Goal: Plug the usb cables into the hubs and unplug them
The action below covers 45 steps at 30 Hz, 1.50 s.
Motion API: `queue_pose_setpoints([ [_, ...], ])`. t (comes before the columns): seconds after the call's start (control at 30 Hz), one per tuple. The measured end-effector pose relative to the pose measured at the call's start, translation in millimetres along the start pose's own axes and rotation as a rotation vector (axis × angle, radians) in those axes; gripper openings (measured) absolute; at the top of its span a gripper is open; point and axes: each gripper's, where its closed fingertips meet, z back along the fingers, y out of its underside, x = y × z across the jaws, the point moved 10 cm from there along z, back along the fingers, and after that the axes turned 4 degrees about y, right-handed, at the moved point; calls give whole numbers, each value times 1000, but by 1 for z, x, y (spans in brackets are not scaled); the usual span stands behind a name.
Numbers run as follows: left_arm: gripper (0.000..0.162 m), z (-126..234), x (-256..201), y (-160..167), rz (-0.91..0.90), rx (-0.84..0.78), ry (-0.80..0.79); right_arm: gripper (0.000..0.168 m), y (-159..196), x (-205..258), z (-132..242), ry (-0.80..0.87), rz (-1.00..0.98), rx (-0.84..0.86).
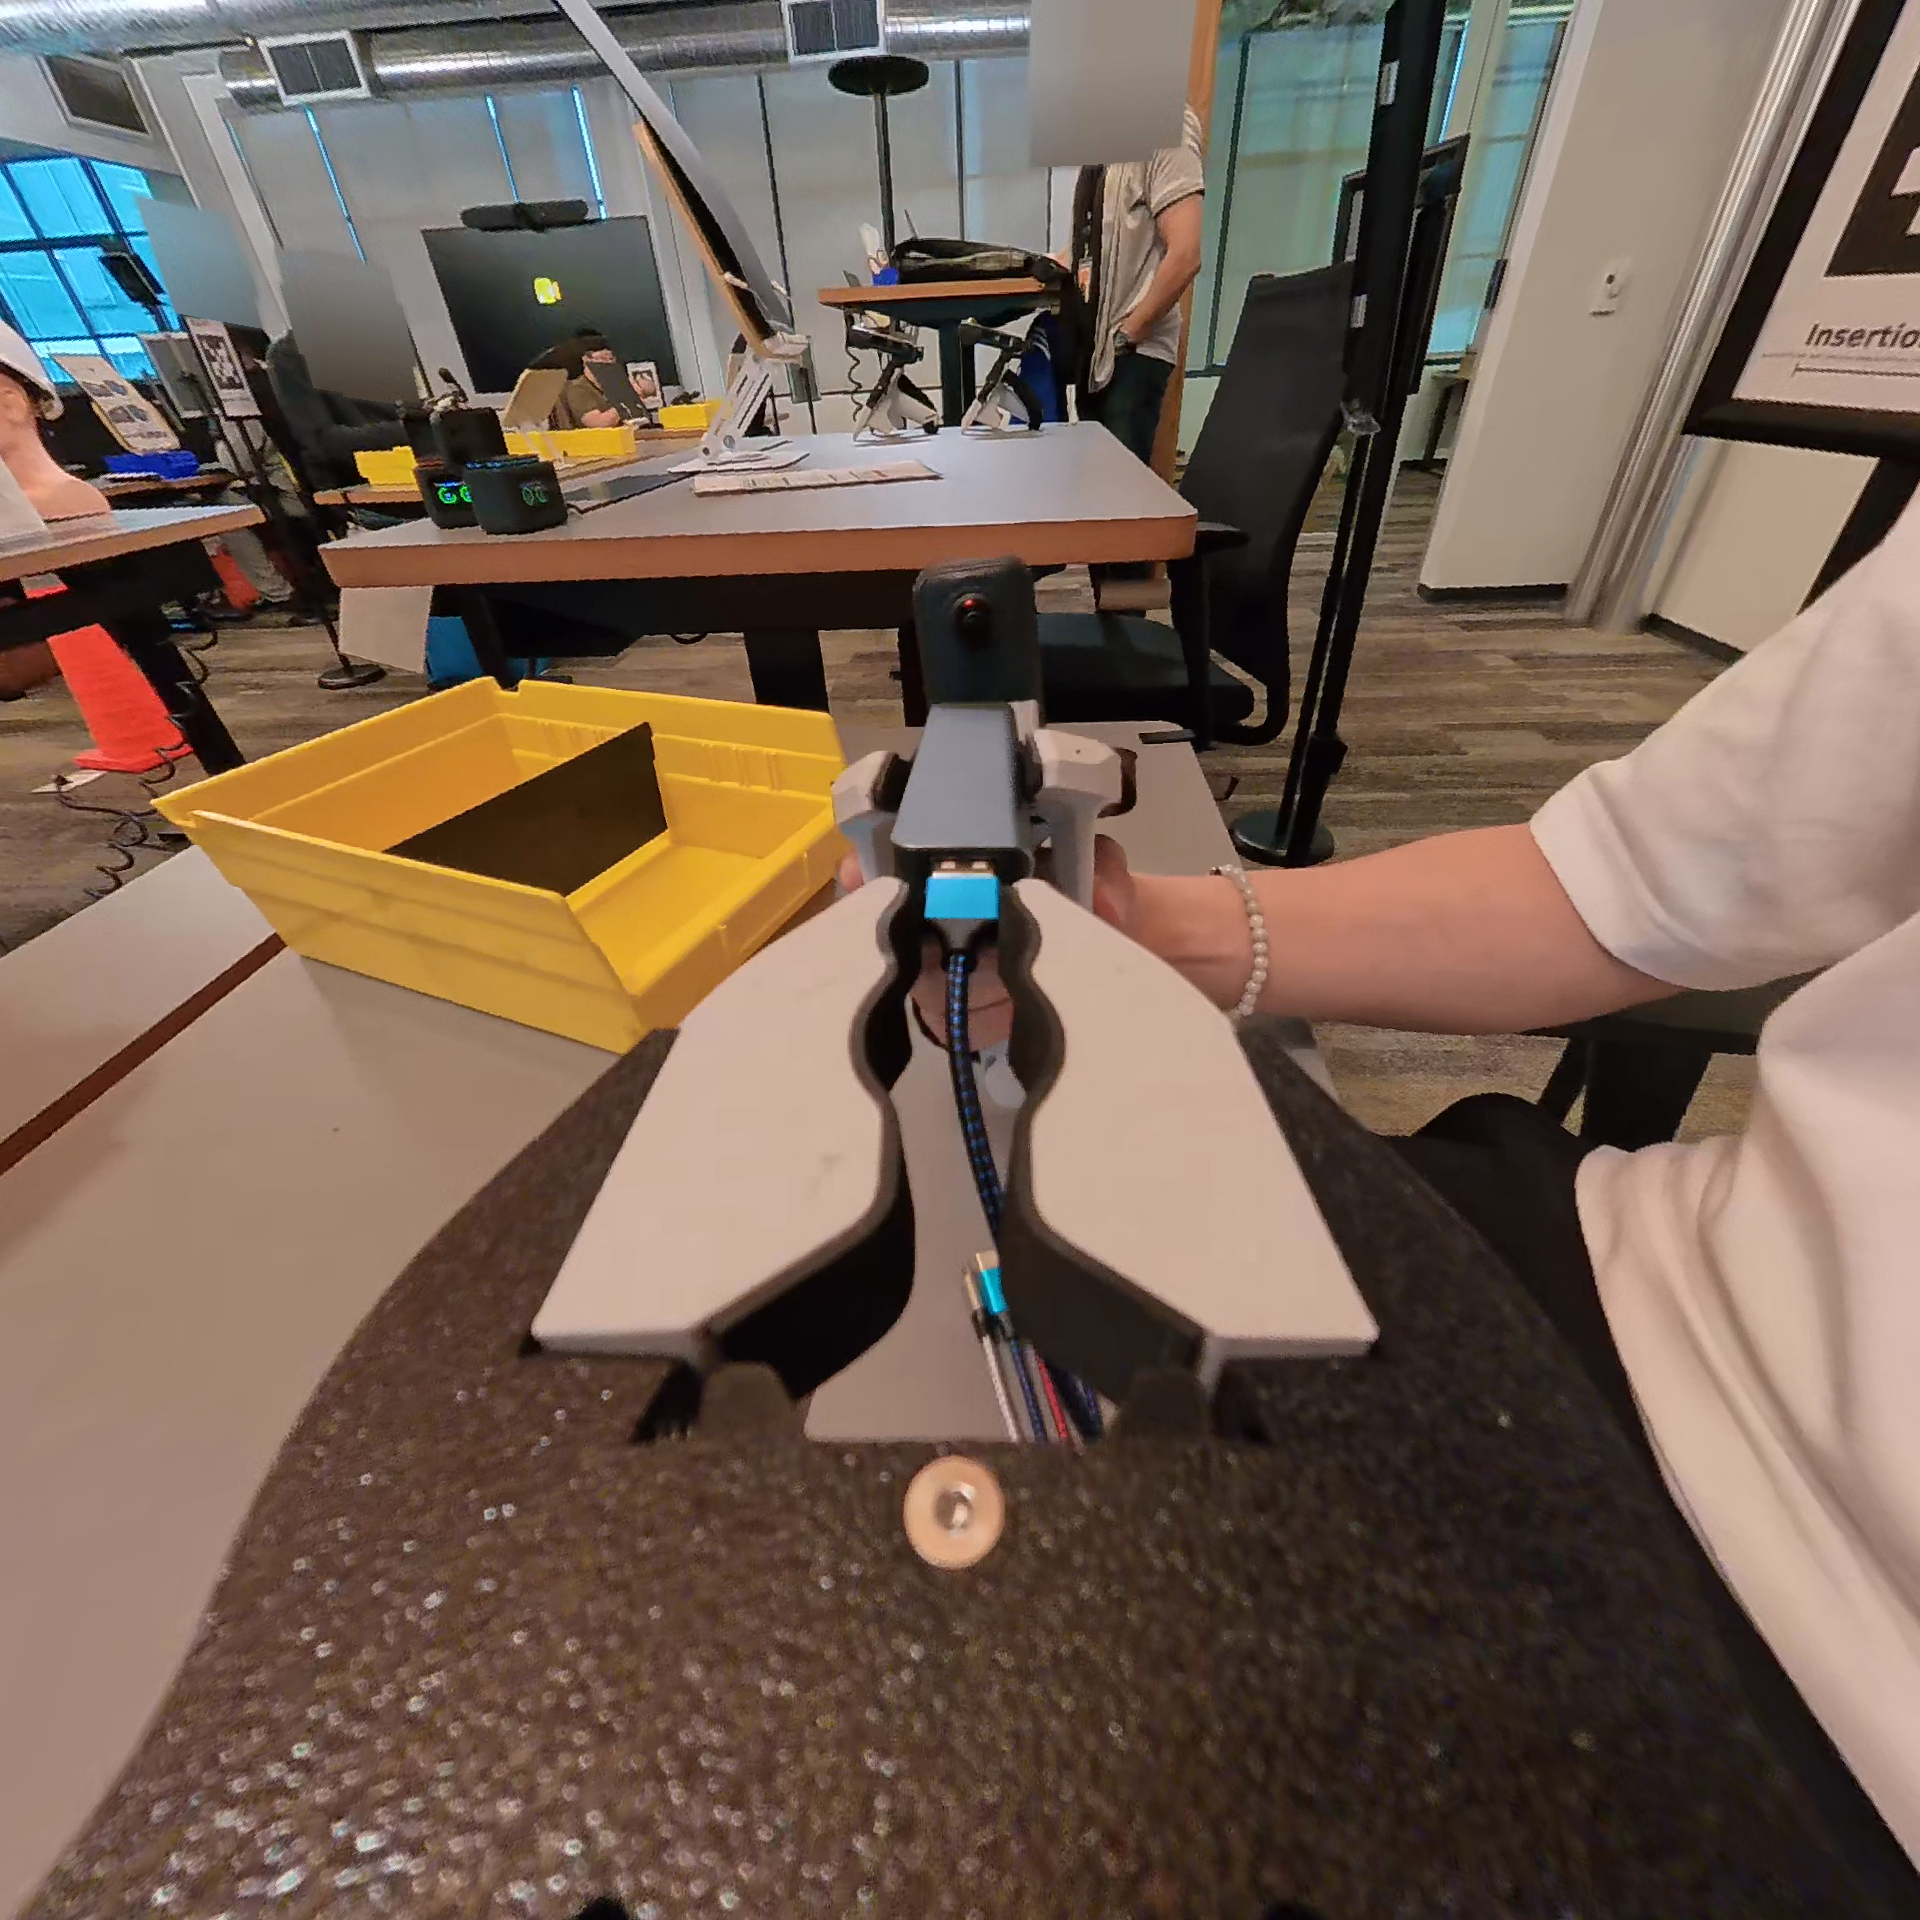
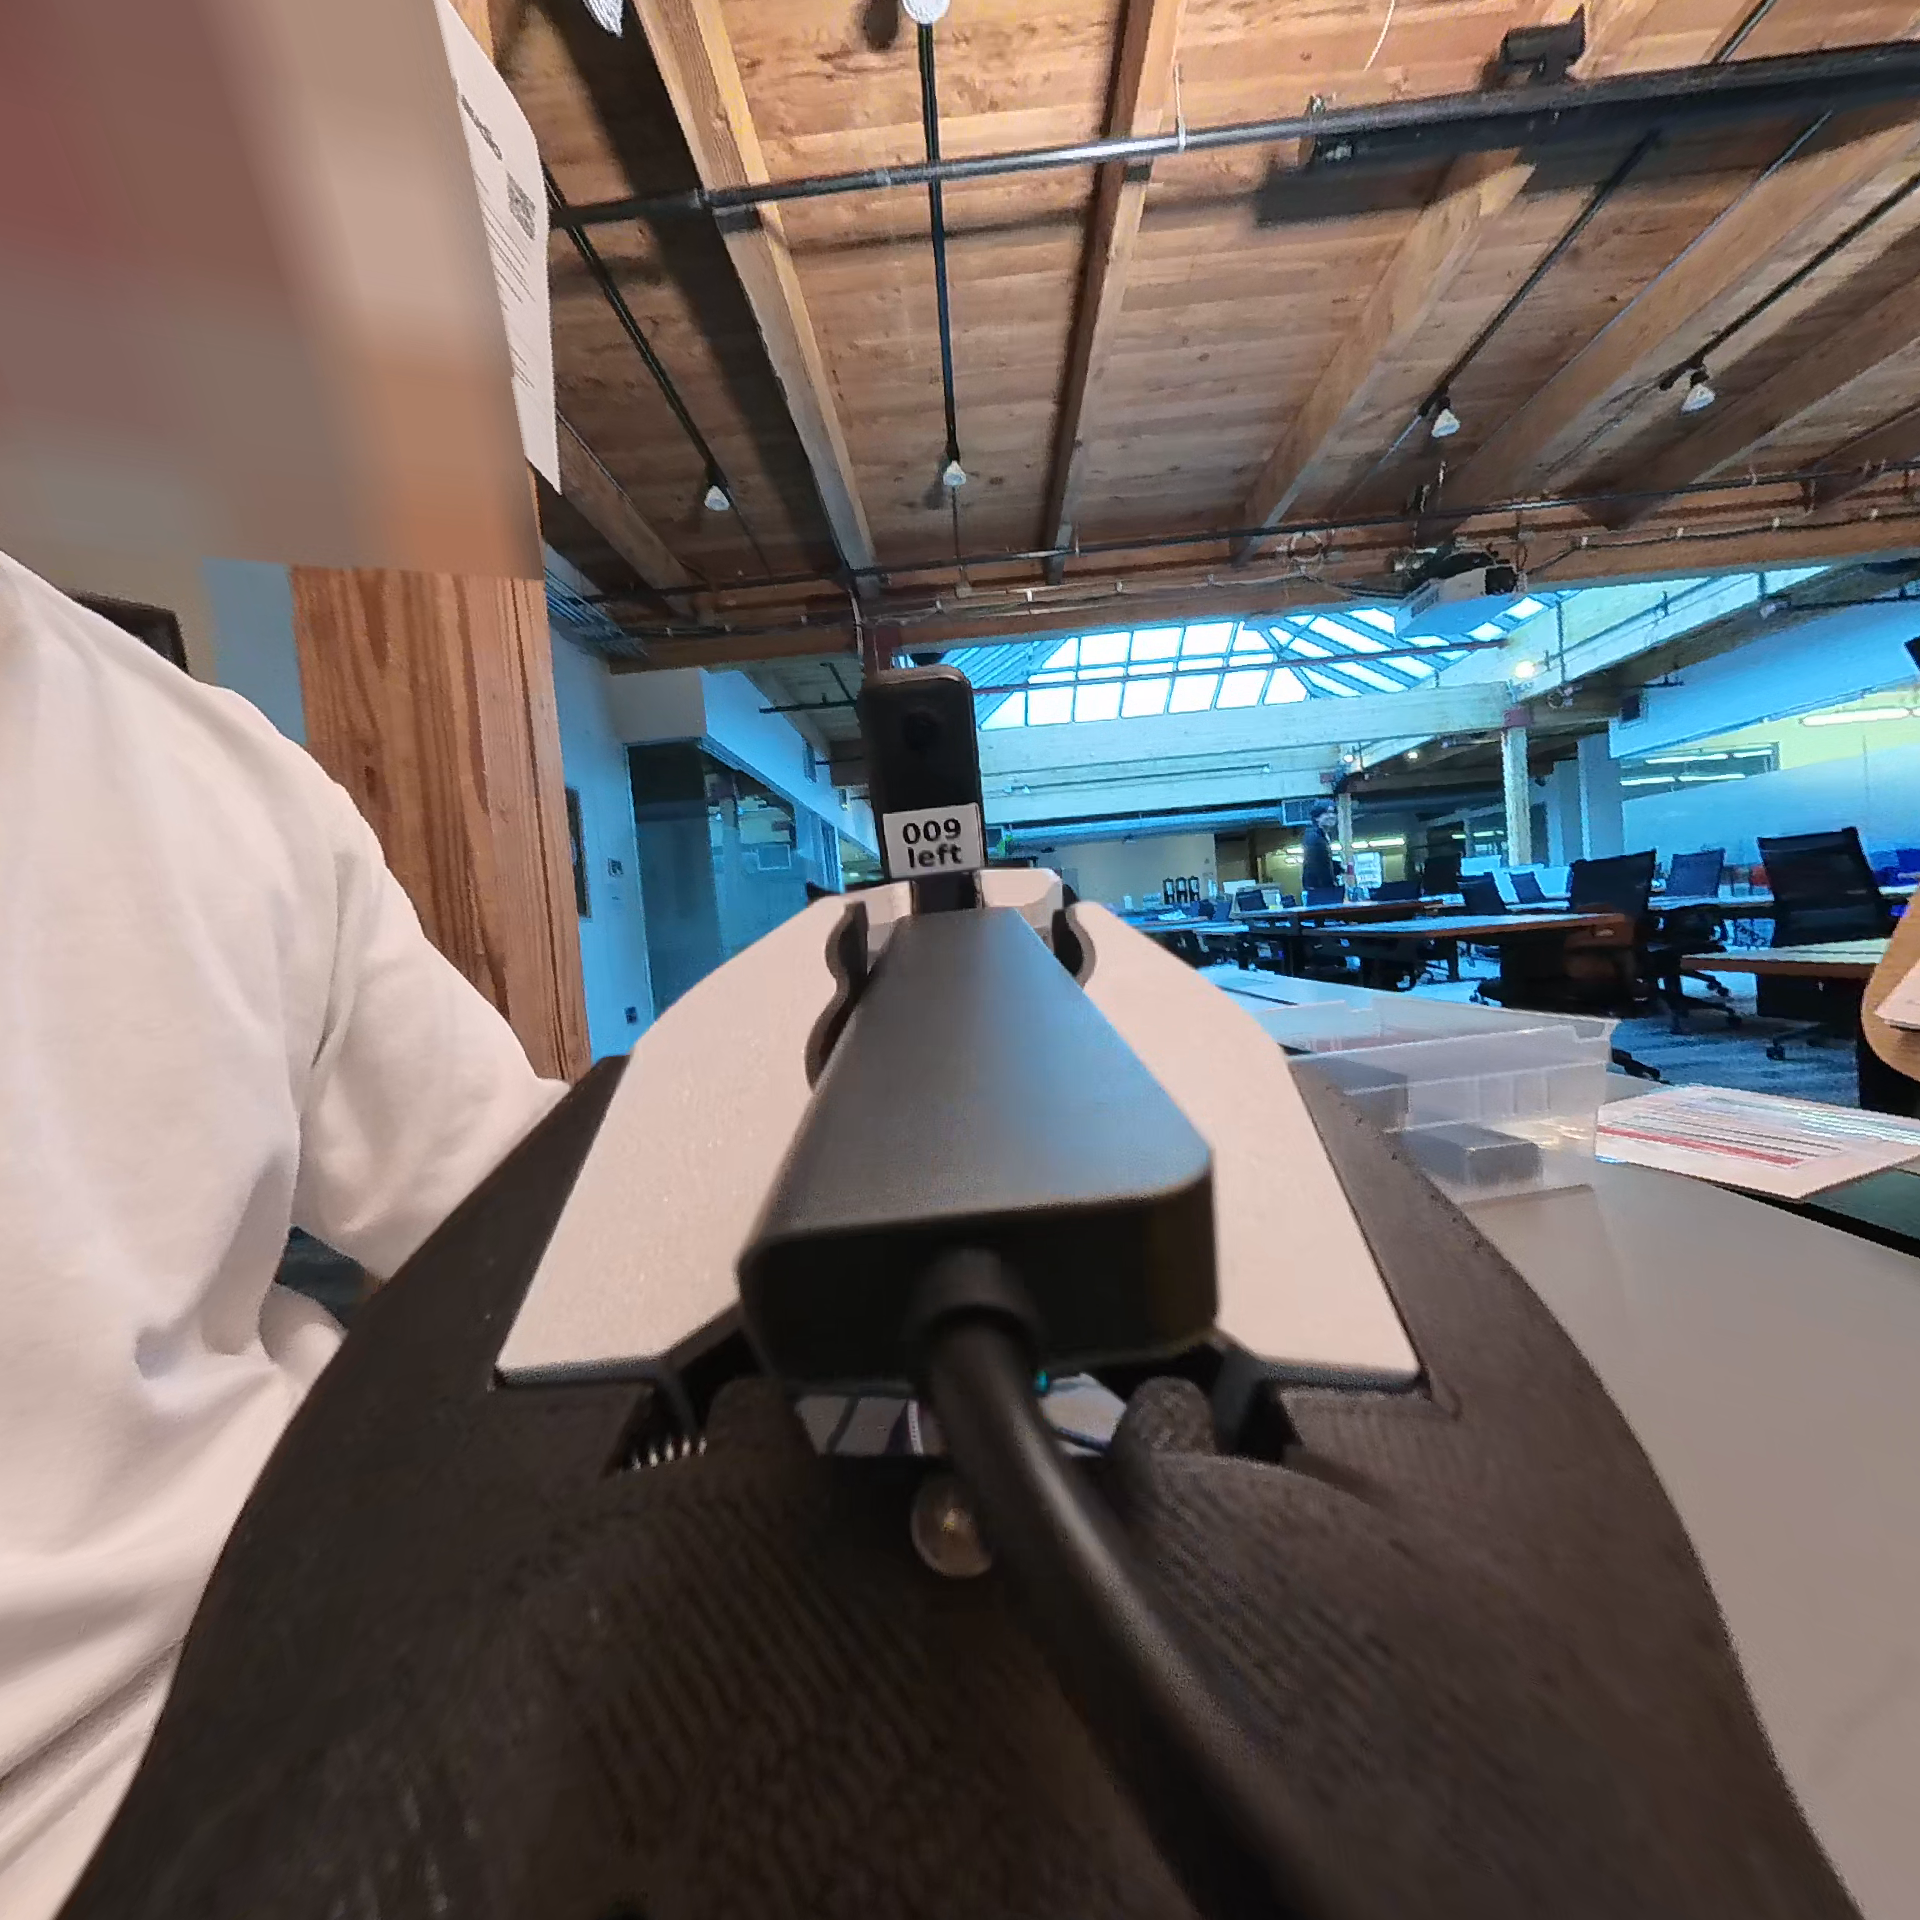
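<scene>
Between the tips of the left claw (image 1: pixel 961 914) a blue plug (image 1: pixel 961 896) is sitting, and the claw is squeezing it tight from both sides. Its blue and black braided cable (image 1: pixel 971 1081) is running back down the gap between the two grey fingers (image 1: pixel 769 1132). Just ahead of the left claw, the grey hub (image 1: pixel 961 790) is pointing its end at the plug, and the right claw (image 1: pixel 966 800) is gripping that hub from the far side. Seen from the right claw's own camera, the hub (image 2: pixel 987 1122) is lying long between its fingers, held snug, with its thick black cord (image 2: pixel 1049 1475) trailing back toward the camera. To the left of the left claw, a yellow bin (image 1: pixel 499 873) is sitting on the table. The plug looks like it is going into the hub, or just coming out; I cannot tell which. Next, the two claws need to stay lined up straight while one slides toward or away from the other.
</scene>
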Motion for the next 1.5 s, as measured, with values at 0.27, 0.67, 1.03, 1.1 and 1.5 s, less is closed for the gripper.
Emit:
queue_pose_setpoints([
  [0.27, 13, 2, -3, -7, -6, -35, -39, 36, -5, 4, -5, 52, 23, 10],
  [0.67, 14, 0, -2, -3, -4, -51, -31, 36, -4, 4, -5, 35, -8, 27],
  [1.03, 14, 1, 0, -2, 47, -8, -36, 36, 7, 0, -5, 32, -90, -9],
  [1.1, 14, 0, 0, -3, 43, 13, -54, 36, 8, 0, -4, 39, -85, -6],
  [1.5, 14, -3, 2, 0, 97, 25, -79, 37, 7, -3, -1, 55, -73, 30],
])
